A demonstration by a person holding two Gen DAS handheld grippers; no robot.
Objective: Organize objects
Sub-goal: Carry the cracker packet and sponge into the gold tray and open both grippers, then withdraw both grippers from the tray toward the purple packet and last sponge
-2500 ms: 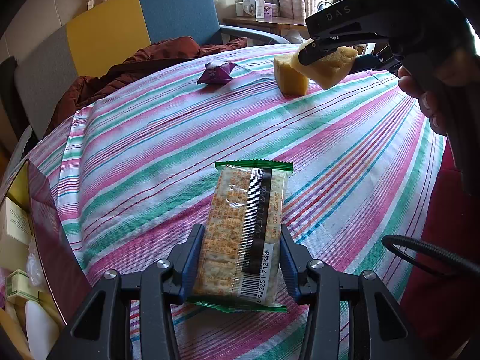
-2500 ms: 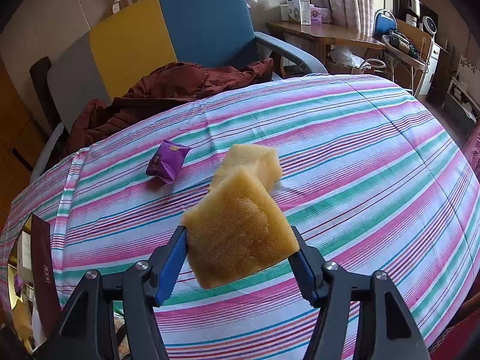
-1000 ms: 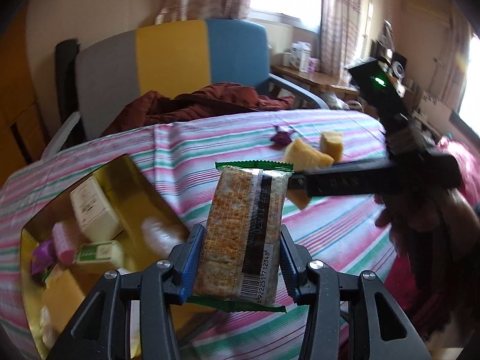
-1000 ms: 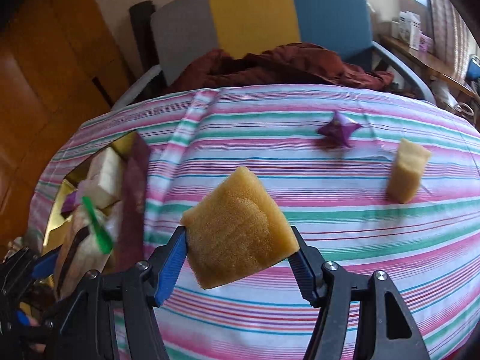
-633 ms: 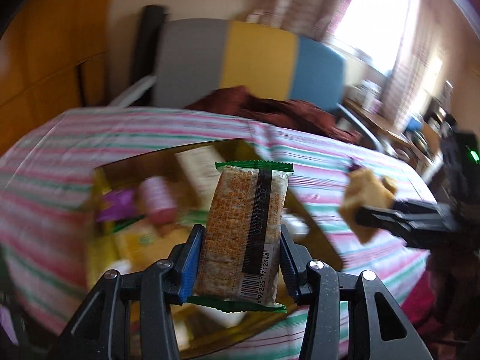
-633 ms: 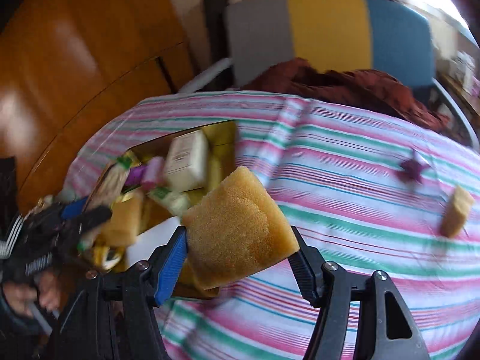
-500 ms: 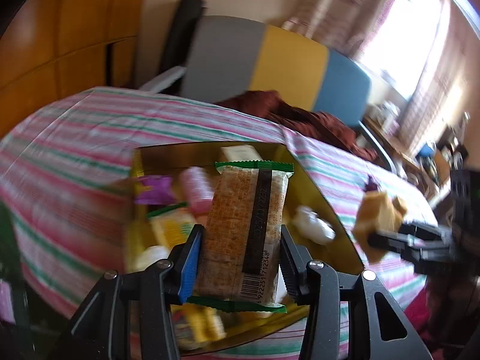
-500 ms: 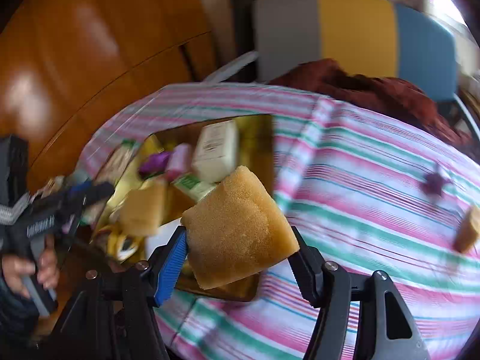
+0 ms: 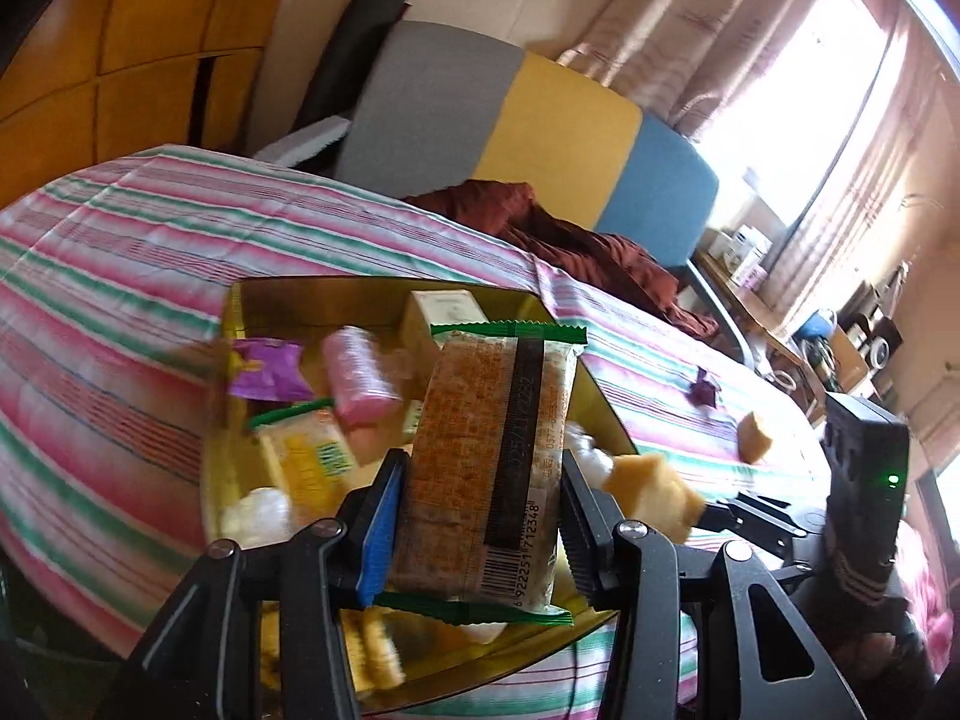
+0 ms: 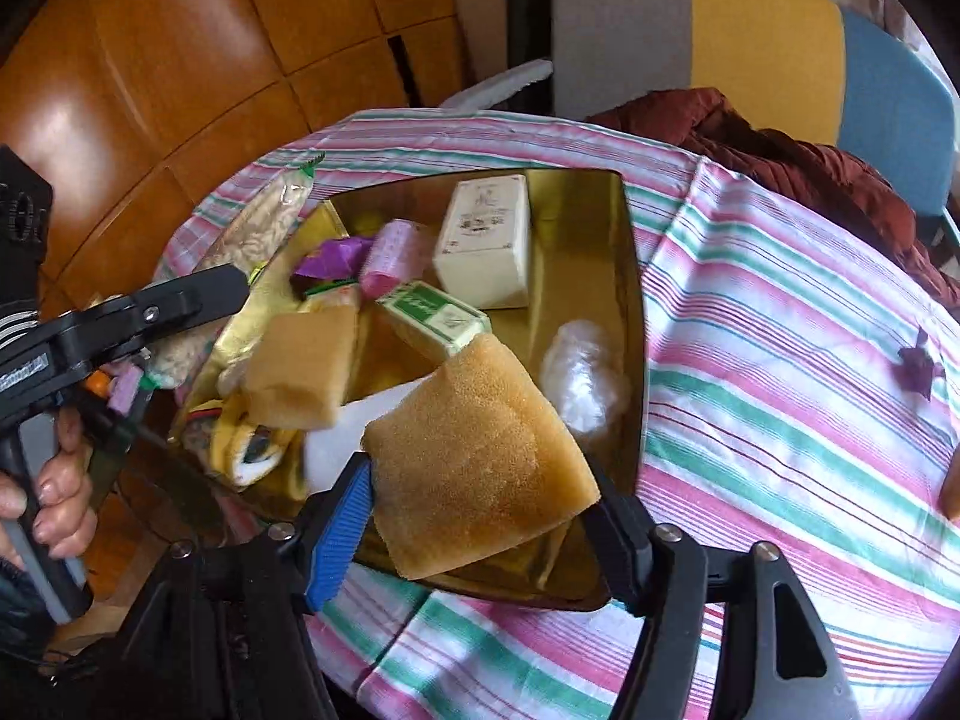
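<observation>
My left gripper [image 9: 480, 471] is shut on a green-edged cracker packet [image 9: 492, 450] and holds it upright above the open gold box [image 9: 360, 287]. In the right wrist view the packet [image 10: 264, 222] hangs over the box's left rim. A yellow sponge [image 10: 474, 462] sits between the pads of my right gripper [image 10: 480, 483] over the near end of the box [image 10: 591, 228]. The jaws are opening, but both pads still touch the sponge. Another sponge [image 10: 300, 366] lies inside the box. A third sponge [image 9: 753, 441] and a purple wrapper [image 9: 703, 387] lie on the striped tablecloth.
The box also holds a white carton [image 10: 486, 246], a green-and-white pack [image 10: 432, 318], a pink roll [image 10: 390, 258], a purple wrapper [image 10: 330, 255] and a clear plastic wad [image 10: 585, 381]. A maroon jacket [image 10: 780, 144] lies on the chair behind the table. A hand [image 10: 54, 480] grips the left tool.
Both grippers have swung left from the middle of the table to above the gold box, carrying the cracker packet and the sponge. The views have rolled.
</observation>
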